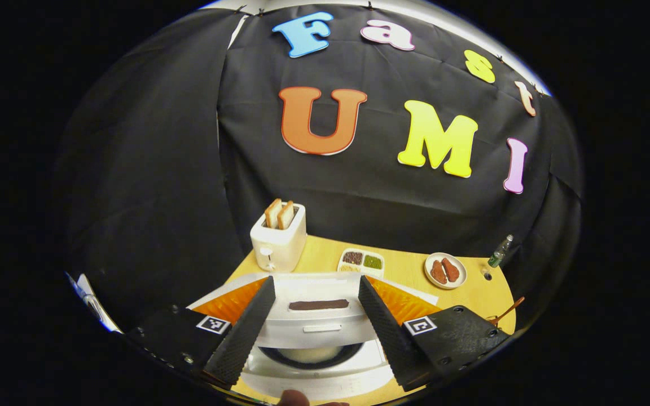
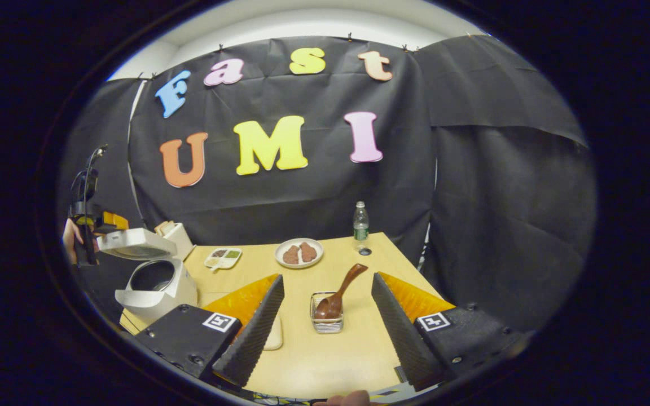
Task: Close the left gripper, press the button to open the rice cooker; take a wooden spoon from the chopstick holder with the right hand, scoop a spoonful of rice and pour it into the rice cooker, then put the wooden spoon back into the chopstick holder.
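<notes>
- Ribbed fingers (image 1: pixel 246 327) of the left gripper (image 1: pixel 316 330) rise from the bottom of the left gripper view, spread wide apart and pinching nothing.
- Between those fingers sits the white rice cooker (image 1: pixel 319 372), its lid (image 1: pixel 316 316) raised upright and the dark round inner pot (image 1: pixel 308 355) open below it.
- Behind the cooker on the pale wooden table (image 1: pixel 409 270) stands a white toaster (image 1: pixel 278 243) with two slices of toast sticking up from its slots.
- Right of the toaster lie a white divided tray of small foods (image 1: pixel 361 261), a round white plate with brown pieces (image 1: pixel 445 270) and, near the far edge, a small green-labelled bottle (image 1: pixel 500 251).
- Right gripper (image 2: pixel 328 318), seen in the right gripper view, also has its fingers (image 2: pixel 254 327) spread, empty, above the table.
- Between them stands the small wire-mesh chopstick holder (image 2: pixel 326 322), apart from both fingers.
- Brown wooden spoon (image 2: pixel 339 293) rests in that holder, bowl down and handle tilted up toward the right.
- Far left in the right gripper view the rice cooker shows with its lid open, and beside it a hand (image 2: pixel 69 239) holds the other gripper.
- Just beside the right gripper's left finger lies a pale flat object, partly hidden; I cannot tell what it is.
</notes>
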### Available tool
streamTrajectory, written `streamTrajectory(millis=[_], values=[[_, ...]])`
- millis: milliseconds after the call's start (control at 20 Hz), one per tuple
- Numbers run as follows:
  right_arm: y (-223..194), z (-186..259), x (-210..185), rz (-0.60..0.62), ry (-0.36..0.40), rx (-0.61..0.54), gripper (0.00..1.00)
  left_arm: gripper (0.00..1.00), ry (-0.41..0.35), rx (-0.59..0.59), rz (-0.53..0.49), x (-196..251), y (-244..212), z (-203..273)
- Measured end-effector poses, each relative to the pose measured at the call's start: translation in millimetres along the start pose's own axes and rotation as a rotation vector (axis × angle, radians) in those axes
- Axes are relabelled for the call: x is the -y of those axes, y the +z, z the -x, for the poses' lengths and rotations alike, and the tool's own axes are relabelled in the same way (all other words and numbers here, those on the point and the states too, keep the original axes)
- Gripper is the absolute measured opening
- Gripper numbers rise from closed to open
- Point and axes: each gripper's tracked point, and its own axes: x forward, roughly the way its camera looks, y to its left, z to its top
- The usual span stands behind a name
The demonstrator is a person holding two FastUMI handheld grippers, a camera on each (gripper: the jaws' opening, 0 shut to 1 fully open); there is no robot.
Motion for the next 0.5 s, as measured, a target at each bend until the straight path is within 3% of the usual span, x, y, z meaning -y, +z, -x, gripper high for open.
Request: streamTrajectory(millis=[150,500], values=[[-4,-3,-8,0.009,0.032,-0.015,1.00,0.97,0.001,-0.078,0.023,0,-40,4],[-19,-6,-3,-0.003,0.065,-0.065,1.00,0.97,0.032,-0.194,0.046,0,-87,3]])
